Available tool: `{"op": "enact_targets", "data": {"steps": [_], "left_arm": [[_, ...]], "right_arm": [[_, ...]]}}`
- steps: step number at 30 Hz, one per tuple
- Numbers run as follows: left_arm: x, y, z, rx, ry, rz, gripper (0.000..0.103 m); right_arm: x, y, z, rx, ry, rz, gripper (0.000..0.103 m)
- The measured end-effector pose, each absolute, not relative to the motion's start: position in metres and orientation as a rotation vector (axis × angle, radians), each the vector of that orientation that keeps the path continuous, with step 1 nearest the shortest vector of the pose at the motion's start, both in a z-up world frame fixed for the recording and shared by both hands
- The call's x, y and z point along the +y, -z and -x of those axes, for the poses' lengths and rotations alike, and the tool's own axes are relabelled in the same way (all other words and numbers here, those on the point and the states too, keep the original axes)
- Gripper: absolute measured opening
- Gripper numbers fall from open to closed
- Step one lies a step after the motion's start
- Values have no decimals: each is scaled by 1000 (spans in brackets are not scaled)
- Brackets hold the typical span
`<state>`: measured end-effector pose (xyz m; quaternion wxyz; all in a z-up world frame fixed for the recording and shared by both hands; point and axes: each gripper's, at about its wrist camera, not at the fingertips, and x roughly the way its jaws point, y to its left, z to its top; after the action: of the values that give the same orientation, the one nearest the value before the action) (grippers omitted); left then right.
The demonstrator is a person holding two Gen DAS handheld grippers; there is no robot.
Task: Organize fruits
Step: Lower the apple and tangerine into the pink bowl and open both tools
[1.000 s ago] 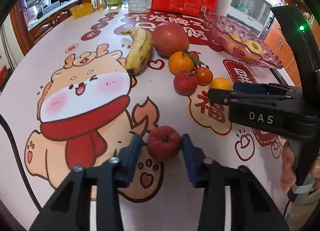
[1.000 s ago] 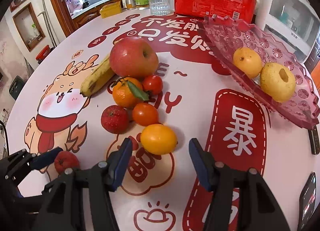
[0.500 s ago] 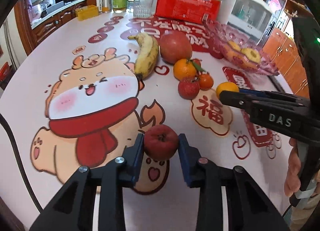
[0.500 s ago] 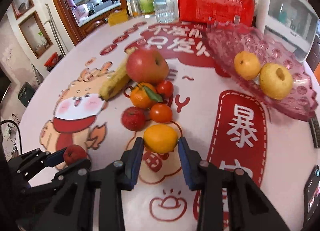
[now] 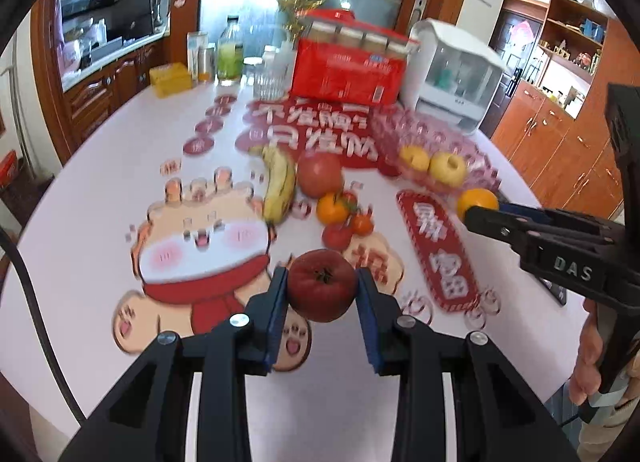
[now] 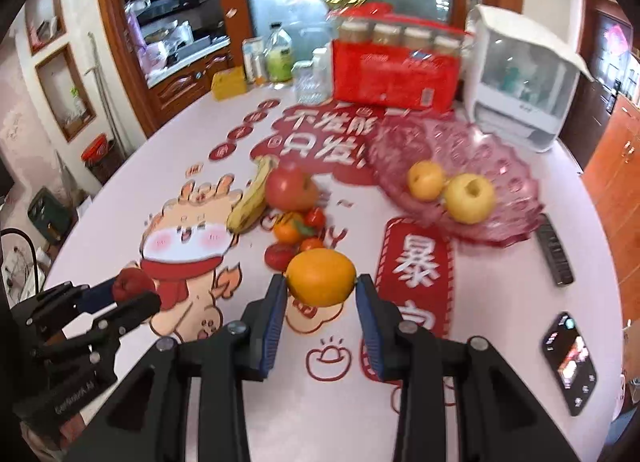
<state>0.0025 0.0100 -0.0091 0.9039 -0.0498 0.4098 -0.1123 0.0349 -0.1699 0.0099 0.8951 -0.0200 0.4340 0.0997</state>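
Observation:
My left gripper (image 5: 322, 288) is shut on a small red apple (image 5: 322, 284) and holds it above the table. My right gripper (image 6: 321, 286) is shut on an orange (image 6: 321, 277), also lifted; it shows at the right of the left wrist view (image 5: 477, 202). On the table lie a banana (image 6: 250, 202), a big red apple (image 6: 291, 188), a tangerine (image 6: 287, 228) and several small red fruits (image 6: 280, 256). A pink glass dish (image 6: 508, 190) holds a yellow apple (image 6: 469, 198) and a yellow-orange fruit (image 6: 426, 180).
A red package (image 6: 394, 76), a white appliance (image 6: 520, 94), a glass (image 6: 310, 86), bottles (image 6: 279, 56) and a yellow box (image 6: 228, 84) stand along the far edge. A phone (image 6: 570, 362) and a remote (image 6: 554, 250) lie at the right.
Both grippers closed on their fruit, the left on the red apple and the right on the orange, and have lifted them off the table.

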Motion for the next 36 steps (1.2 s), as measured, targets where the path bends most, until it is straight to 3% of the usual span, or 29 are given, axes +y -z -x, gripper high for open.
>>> {"op": "enact_targets", "data": {"steps": [9, 14, 20, 28, 36], "left_arm": [[-12, -85, -70, 859, 270, 65, 32], [-57, -121, -122, 844, 300, 9, 32], [-119, -107, -202, 848, 309, -24, 32], [-181, -18, -296, 961, 311, -56, 32], [-209, 47, -337, 1042, 312, -84, 32]], "right_arm": [[-224, -123, -60, 809, -184, -90, 36], [-246, -150, -105, 770, -105, -65, 36], [-289, -118, -180, 810, 17, -117, 36], [-345, -29, -254, 934, 110, -180, 36], [-366, 37, -287, 1040, 134, -212, 36]]}}
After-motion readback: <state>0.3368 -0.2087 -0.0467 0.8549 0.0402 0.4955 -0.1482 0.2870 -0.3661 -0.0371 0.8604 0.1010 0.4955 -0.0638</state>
